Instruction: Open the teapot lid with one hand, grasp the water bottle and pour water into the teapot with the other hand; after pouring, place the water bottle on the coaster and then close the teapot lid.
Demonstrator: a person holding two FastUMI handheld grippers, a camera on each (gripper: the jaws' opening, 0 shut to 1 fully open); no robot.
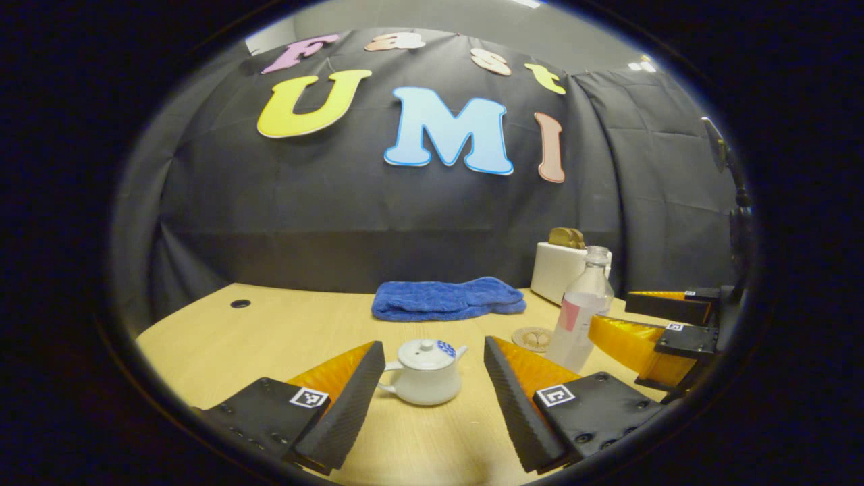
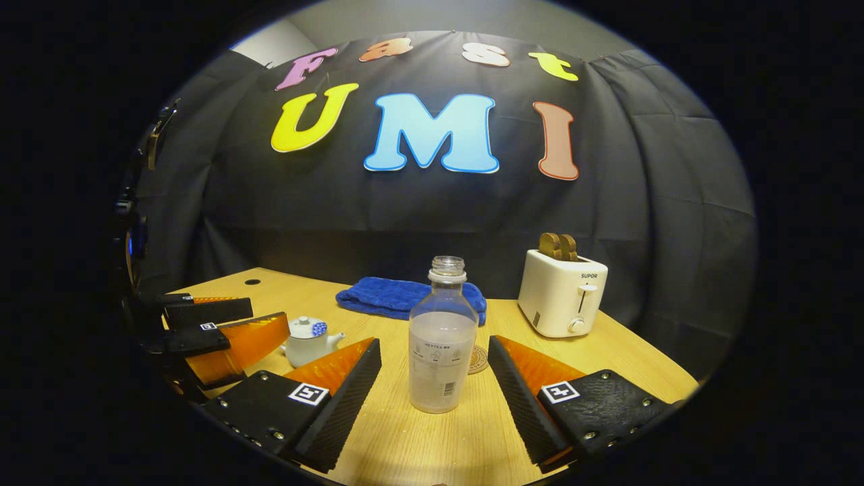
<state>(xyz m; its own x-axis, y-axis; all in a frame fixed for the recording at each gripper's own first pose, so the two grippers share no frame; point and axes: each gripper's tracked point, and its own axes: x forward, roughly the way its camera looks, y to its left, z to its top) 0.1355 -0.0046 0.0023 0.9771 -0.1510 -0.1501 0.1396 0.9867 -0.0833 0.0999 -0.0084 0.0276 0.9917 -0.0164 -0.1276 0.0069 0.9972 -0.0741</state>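
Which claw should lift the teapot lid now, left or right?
Left. The left claw is open and lined up with the teapot, lid still on. The right claw faces the water bottle instead.

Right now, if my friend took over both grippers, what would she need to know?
Left gripper: open, holding nothing, lined up with the teapot, which stands on the table with its lid still on.
Right gripper: open, holding nothing, fingers on either side of the water bottle without touching it. The bottle stands upright, cap off, with water inside.
The coaster lies just behind the bottle.
Also on the table: a blue towel and a toaster at the back.
Done: nothing yet.
Left: lift the lid, grasp the bottle, pour, set the bottle on the coaster, close the lid.
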